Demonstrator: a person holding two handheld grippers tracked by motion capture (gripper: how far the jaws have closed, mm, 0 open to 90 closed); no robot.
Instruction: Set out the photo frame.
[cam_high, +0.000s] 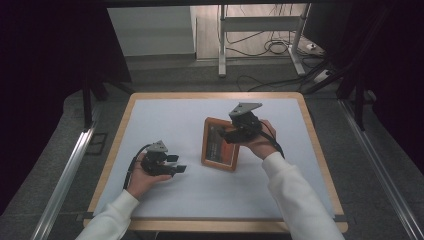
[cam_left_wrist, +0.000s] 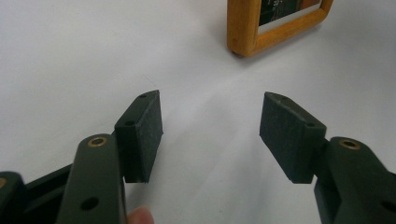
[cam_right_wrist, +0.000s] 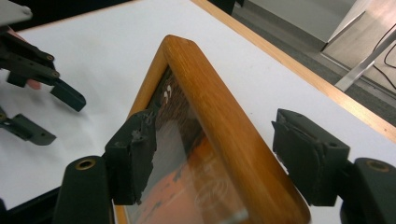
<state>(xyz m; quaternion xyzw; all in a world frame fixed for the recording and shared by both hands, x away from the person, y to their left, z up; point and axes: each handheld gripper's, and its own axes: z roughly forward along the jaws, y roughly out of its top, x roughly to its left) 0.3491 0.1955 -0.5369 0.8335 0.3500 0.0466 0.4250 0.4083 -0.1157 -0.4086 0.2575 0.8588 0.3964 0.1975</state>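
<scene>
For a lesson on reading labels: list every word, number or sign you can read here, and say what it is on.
No text can be read.
Picture in the wooden frame: small pale marks near the top, too blurred to read.
Left gripper and right gripper: no lettering visible.

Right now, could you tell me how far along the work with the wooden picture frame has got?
The picture frame lies flat on the white table. The right gripper straddles its side rail, pads off it. The left gripper waits open, empty. No grip on the frame yet.
</scene>
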